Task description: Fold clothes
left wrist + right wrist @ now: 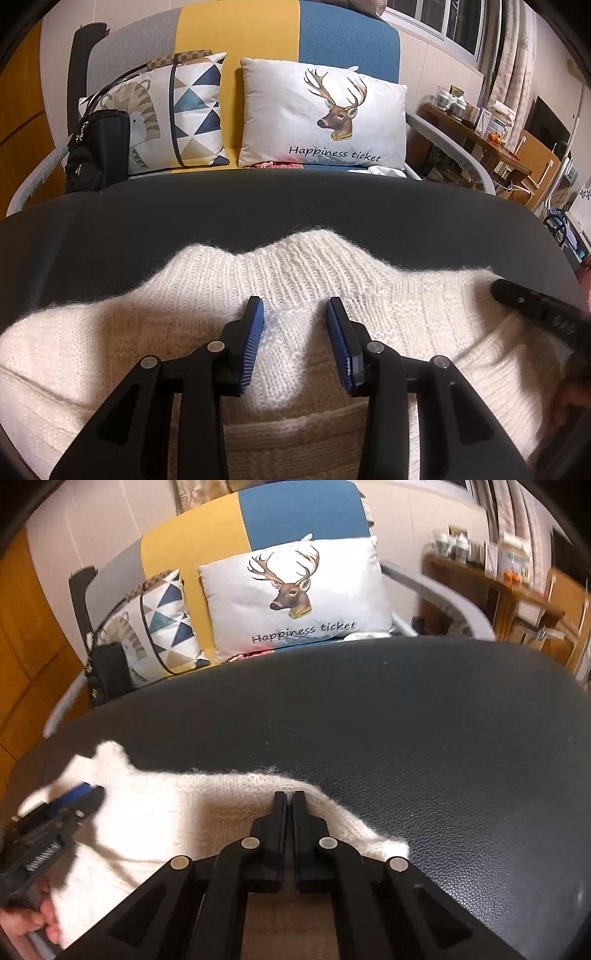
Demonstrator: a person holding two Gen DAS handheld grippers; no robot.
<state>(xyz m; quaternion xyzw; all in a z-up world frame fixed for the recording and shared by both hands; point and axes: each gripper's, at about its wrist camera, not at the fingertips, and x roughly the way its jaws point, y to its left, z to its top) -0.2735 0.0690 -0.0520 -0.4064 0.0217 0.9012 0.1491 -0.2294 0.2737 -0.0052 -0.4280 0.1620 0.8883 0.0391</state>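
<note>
Beyond the sweater [166, 812] the dark surface [424, 720] lies bare; cushions [295, 598] stand past its far edge.

sweater [295, 280] on table [147, 221], at near edge | left gripper [295, 332] over sweater middle | right gripper [290, 805] at sweater's right edge | sofa [236, 33] behind table | deer cushion [321, 118] right of triangle cushion [195, 110], bag [98, 147] leftmost

Left gripper [295, 314]: black angular linkage arms are joined by round silver pivot pins; blue ribbed pads [253, 343] are fitted on the finger insides. Right gripper [290, 801]: the same black arms and silver pins are seen, with thin blue pad edges. A coiled metal spring [42, 858] is exposed on the left unit's side.
</note>
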